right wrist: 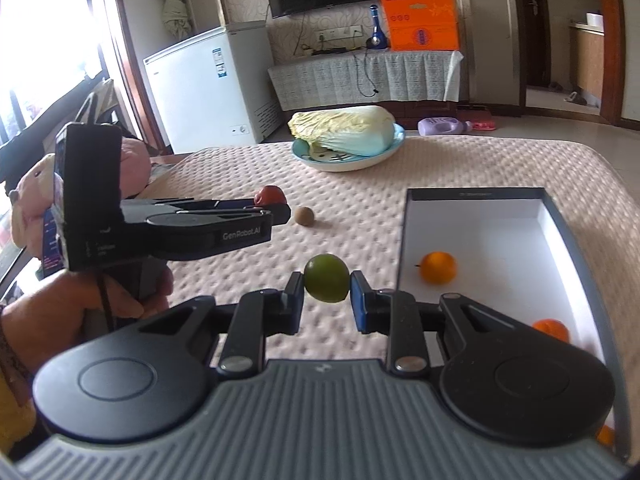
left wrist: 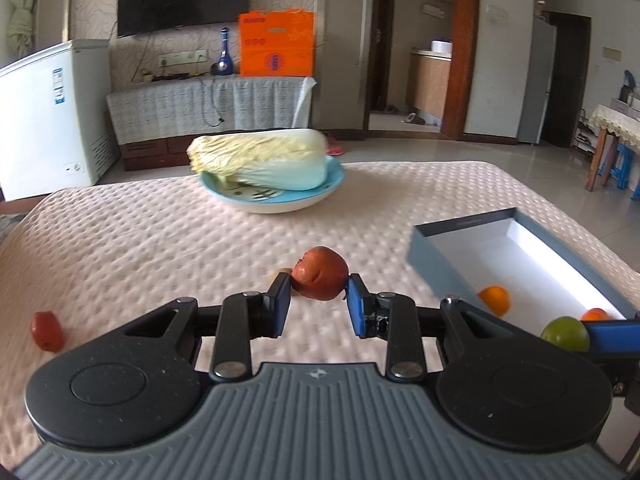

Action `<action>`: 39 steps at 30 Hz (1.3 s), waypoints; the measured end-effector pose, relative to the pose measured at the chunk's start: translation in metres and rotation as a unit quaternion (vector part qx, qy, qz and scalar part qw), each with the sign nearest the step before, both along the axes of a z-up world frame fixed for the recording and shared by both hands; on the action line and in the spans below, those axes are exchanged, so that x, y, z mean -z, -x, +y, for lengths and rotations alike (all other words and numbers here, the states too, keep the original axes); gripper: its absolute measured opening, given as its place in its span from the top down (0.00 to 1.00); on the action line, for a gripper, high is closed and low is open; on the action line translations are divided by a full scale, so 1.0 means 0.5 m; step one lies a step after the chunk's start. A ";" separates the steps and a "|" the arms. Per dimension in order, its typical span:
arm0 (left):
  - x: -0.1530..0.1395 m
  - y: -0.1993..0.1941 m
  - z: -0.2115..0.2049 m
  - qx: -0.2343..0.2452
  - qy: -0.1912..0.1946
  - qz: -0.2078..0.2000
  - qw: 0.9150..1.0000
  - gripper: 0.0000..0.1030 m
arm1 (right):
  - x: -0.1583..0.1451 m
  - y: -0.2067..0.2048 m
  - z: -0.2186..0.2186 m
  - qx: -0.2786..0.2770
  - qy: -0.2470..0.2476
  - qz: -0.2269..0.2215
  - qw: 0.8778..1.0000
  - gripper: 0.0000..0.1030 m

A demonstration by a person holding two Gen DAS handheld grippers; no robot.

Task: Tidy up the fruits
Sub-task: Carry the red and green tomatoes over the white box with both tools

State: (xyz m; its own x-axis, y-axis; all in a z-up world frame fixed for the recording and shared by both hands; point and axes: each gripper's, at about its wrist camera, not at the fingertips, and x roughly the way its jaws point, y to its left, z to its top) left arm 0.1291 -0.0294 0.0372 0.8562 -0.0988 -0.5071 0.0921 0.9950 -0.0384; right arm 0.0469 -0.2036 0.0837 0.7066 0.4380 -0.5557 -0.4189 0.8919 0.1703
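Note:
My left gripper is shut on a wrinkled red fruit and holds it above the table. It also shows in the right wrist view, at the tip of the left gripper. My right gripper is shut on a green lime, left of the open grey box; the lime also shows in the left wrist view. Two oranges lie in the box. A small brown fruit and a small red fruit lie on the cloth.
A Chinese cabbage lies on a blue plate at the far middle of the table. The grey box stands at the right. Stuffed toys sit beyond the table's left edge.

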 end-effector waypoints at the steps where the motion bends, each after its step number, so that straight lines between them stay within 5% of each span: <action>1: -0.001 0.001 -0.008 0.003 0.000 -0.001 1.000 0.66 | -0.001 0.002 -0.009 0.004 -0.001 -0.001 1.000 0.73; 39: 0.024 -0.041 -0.278 0.100 0.038 0.010 0.994 0.66 | 0.023 0.023 -0.170 0.071 0.017 0.018 0.997 0.73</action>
State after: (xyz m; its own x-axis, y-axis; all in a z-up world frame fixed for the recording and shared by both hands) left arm 0.1497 -0.1686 0.0252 0.8050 -0.3051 -0.5088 0.2868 0.9509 -0.1165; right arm 0.0353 -0.2884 0.0724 0.7396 0.3156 -0.5945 -0.2821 0.9473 0.1518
